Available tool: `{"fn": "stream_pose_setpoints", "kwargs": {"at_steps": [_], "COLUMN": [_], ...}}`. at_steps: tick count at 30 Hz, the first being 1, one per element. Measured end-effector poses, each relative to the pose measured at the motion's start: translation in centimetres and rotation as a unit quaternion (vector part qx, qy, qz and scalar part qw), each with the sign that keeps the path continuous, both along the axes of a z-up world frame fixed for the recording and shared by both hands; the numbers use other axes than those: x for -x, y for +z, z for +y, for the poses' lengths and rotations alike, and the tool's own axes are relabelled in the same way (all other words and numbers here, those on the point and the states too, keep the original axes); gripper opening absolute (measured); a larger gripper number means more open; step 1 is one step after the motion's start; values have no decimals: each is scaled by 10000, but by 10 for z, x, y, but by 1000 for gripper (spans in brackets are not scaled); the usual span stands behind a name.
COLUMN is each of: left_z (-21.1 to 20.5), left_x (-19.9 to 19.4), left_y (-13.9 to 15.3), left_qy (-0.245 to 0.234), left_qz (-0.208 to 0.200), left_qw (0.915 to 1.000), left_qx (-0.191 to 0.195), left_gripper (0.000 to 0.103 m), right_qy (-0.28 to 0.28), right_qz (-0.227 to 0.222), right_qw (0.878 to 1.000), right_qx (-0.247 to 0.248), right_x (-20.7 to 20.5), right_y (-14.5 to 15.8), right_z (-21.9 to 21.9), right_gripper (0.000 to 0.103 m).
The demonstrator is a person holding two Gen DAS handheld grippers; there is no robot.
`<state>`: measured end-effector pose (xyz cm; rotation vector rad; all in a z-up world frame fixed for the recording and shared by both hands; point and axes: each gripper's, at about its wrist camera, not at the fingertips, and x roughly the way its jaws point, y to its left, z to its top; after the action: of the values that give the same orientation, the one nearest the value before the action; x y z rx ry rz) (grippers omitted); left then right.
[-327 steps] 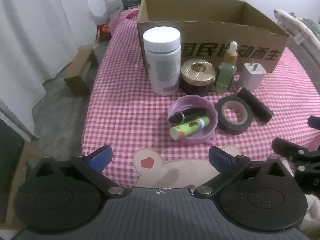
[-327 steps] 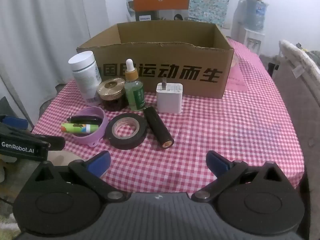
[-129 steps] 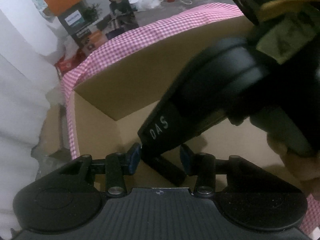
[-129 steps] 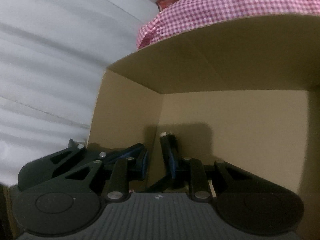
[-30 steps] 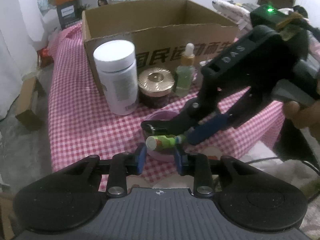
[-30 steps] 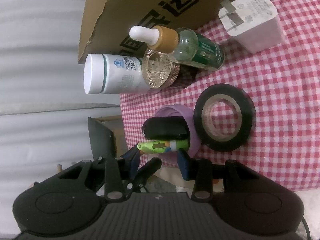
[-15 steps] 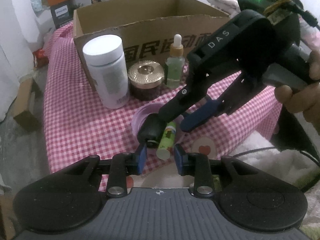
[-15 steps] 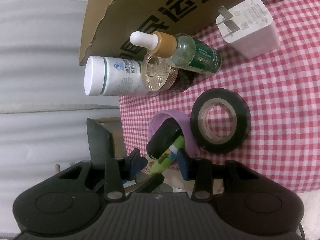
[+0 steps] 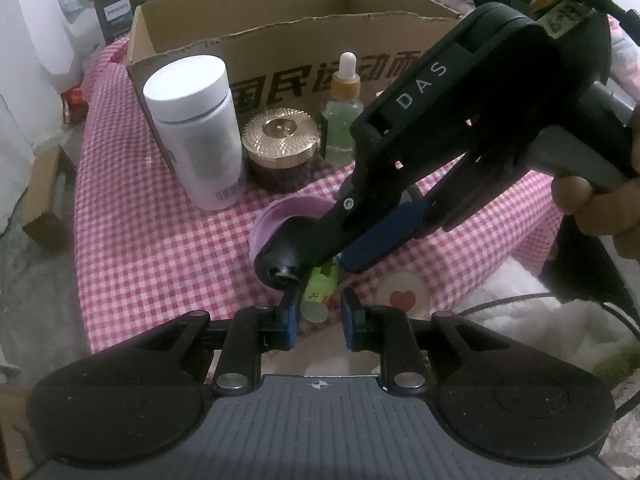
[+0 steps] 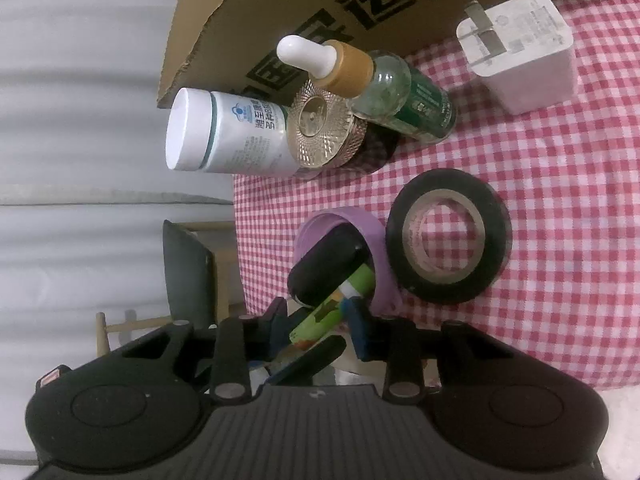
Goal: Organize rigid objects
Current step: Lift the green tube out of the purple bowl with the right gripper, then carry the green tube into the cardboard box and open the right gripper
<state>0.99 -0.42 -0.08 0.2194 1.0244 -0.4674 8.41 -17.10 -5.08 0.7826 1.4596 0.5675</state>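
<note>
A green lip-balm tube (image 9: 316, 296) (image 10: 326, 312) and a black cylinder (image 9: 284, 256) (image 10: 326, 268) stick up out of a small purple cup (image 9: 280, 216) (image 10: 376, 248) on the pink checked cloth. My right gripper (image 10: 316, 330) is shut on the green tube, seen from the left wrist view (image 9: 332, 256) reaching in from the right. My left gripper (image 9: 318, 316) sits just before the cup, jaws narrowly apart around the tube's near end without clearly pressing it.
A white bottle (image 9: 196, 136), gold-lidded jar (image 9: 282, 148) and dropper bottle (image 9: 344, 116) stand before the cardboard box (image 9: 280, 20). Black tape roll (image 10: 448, 240) lies right of the cup, white charger (image 10: 520, 52) beyond. The cloth's front edge is close.
The green tube and black cylinder have tipped from lying across the cup to pointing up toward me. My right gripper has closed on the tube; both grippers moved closer to the cup.
</note>
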Motion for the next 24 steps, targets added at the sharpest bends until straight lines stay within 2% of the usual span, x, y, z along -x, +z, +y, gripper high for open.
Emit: {"fn": "stream_pose_setpoints", "kwargs": {"at_steps": [7,14,20,24], "left_z": [1,-4,-3,-3], "left_x": [4,16,26,33], "left_y": [3,11,31,55], "left_qy": [34,15,42,30], "left_qz": [-28,-308,-587,-998], "left_qw": [10000,9995,9983,9950], "left_qx": [51,-32,-43,-67], "left_gripper": [15,14,14,14], "right_qy": [38,-168,-251,-188], "right_qz": [97,302,-105,-542], "right_qw": [9999,9989,9984,9967], "right_qx": [-66,-329,-486,-569], "right_x": [4,13,23,24], "right_y": [-7,-16,0,27], "right_z": [-3,-6,-11,-11], "right_gripper": [30,30,23,23]}}
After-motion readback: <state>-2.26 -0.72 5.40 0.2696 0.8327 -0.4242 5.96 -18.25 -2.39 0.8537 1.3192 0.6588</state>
